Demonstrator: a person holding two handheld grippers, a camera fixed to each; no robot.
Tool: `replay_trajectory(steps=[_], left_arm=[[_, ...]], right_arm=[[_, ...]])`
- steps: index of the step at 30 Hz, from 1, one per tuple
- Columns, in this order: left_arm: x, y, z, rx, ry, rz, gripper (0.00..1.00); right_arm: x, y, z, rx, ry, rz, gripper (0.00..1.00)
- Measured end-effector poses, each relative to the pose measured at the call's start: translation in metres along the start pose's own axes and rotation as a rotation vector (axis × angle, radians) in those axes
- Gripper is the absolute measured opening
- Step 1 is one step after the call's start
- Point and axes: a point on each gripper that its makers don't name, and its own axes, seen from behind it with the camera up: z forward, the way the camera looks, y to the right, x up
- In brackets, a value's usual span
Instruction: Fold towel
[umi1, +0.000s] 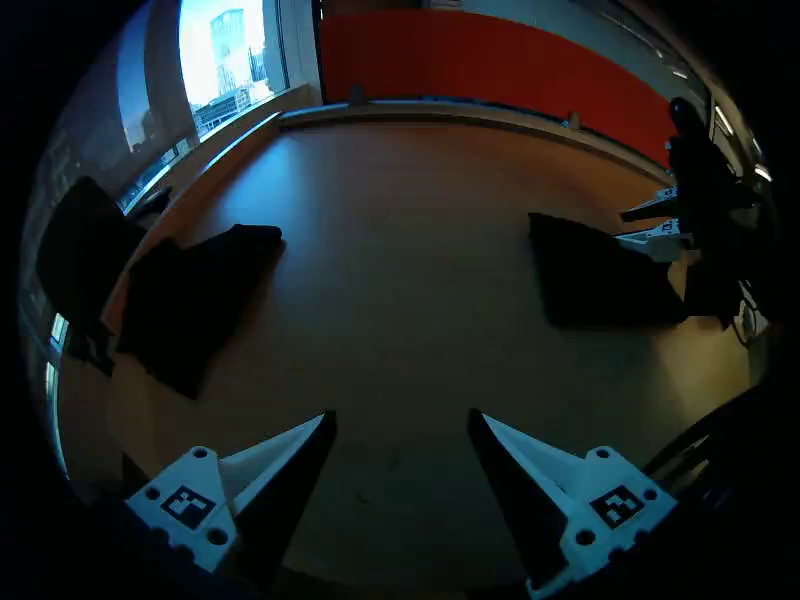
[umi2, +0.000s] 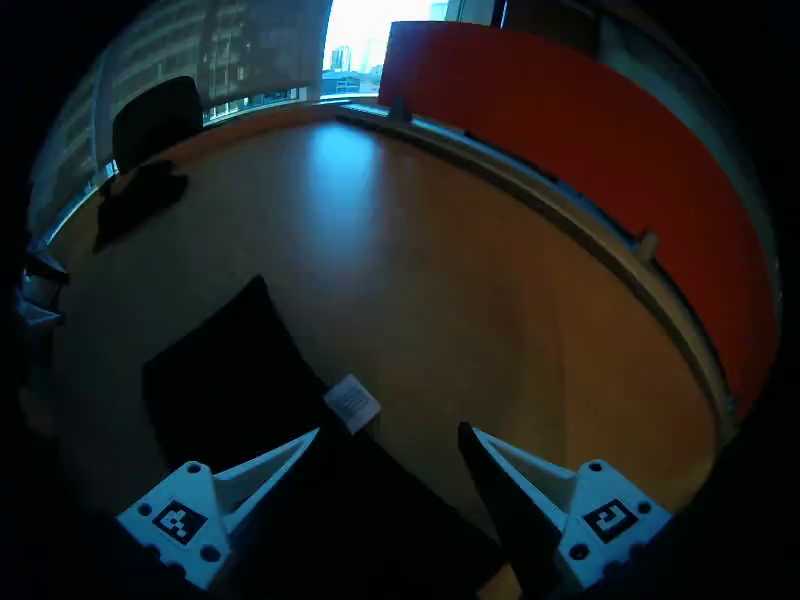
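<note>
Looks like pre-grasp: right gripper (umi2: 390, 430) wide open over towel (umi2: 230, 390) by its tag (umi2: 352, 402); left gripper (umi1: 400, 414) wide, empty, over table (umi1: 400, 280). Next: pinch a towel edge

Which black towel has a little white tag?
The flat towel right in front of the right gripper; its white tag shows. The far towel shows none.

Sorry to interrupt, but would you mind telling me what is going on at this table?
Two hand-held grippers are over a wooden table, with towels to fold. The right gripper is open above a dark towel with a white tag, not gripping it. The left gripper is open over bare tabletop. A second dark cloth lies apart, farther along the table.
</note>
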Motion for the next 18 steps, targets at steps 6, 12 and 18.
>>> replay_trajectory(steps=[6, 12, 18], left_arm=[[0.0, -0.001, -0.002, 0.001, 0.003, 0.0, 0.97], [-0.001, -0.001, -0.004, -0.001, 0.007, 0.0, 0.97], [-0.001, 0.001, -0.005, -0.005, 0.011, 0.007, 0.97]], right_arm=[[0.005, 0.006, -0.002, -0.01, 0.005, -0.008, 0.97], [0.004, 0.005, -0.011, -0.01, 0.012, -0.003, 0.97], [-0.003, -0.001, -0.022, -0.01, 0.019, 0.009, 0.97]])
